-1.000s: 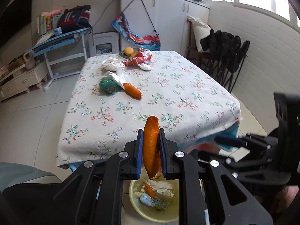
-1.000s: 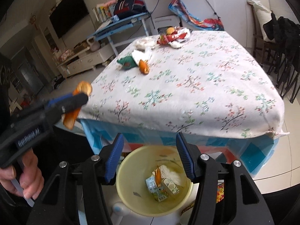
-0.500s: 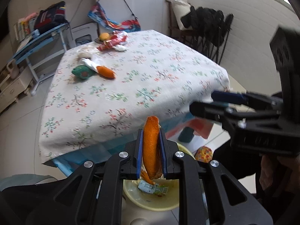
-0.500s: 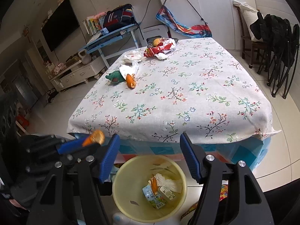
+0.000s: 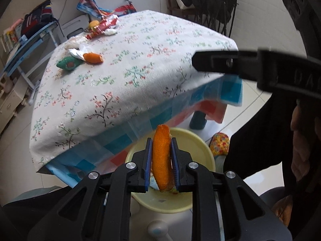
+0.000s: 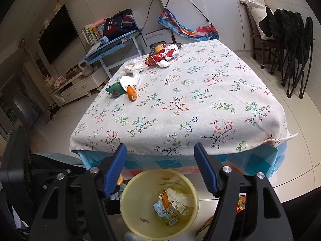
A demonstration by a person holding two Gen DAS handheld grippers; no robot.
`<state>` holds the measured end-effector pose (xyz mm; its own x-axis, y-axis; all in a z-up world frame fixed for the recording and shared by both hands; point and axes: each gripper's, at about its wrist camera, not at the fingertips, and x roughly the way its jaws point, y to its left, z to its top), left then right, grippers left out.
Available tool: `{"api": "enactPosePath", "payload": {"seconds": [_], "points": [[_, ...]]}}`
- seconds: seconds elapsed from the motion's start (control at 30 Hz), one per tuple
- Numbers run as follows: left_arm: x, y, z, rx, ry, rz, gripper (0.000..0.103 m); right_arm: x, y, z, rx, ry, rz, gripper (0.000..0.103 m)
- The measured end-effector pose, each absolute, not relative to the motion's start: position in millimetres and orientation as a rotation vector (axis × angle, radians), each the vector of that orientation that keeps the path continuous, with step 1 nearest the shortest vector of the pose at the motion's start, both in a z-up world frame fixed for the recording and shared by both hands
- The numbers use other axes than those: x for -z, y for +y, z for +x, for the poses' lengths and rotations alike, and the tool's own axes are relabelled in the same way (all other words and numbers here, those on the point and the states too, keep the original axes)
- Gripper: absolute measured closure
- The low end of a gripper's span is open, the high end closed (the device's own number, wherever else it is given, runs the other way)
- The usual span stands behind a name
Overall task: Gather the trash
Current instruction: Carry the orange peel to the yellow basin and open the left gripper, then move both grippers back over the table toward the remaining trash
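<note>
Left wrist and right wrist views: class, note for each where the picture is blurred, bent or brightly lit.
Left wrist view: the orange peel in the left gripper is sharp, the dark right gripper's finger is smeared, and the table edge bows. Right wrist view: sharp throughout, evenly daylit, with the cabinet lines curved and black corners around the fisheye circle; the bin rim shows no glare.

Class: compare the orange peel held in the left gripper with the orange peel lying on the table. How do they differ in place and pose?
The held peel stands upright between the left gripper pads, above the yellow bin. The table peel lies flat and free on the tablecloth, beside a white wrapper. Both are orange.
</note>
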<state>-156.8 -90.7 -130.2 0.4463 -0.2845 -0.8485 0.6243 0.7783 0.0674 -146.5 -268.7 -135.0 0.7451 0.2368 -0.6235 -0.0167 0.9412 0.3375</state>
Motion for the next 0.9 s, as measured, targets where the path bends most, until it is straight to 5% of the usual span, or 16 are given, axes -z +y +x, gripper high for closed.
{"api": "enactPosePath", "payload": {"seconds": [0.17,0.9], "points": [[133,-91,-158,0.571,0.968,0.419,0.053,136,-271,-146,-0.136,0.723,0.332,0.033],[96,-51,-135,0.344,0.798,0.237,0.026,137,-274,-146,-0.118,0.720,0.332,0.029]]}}
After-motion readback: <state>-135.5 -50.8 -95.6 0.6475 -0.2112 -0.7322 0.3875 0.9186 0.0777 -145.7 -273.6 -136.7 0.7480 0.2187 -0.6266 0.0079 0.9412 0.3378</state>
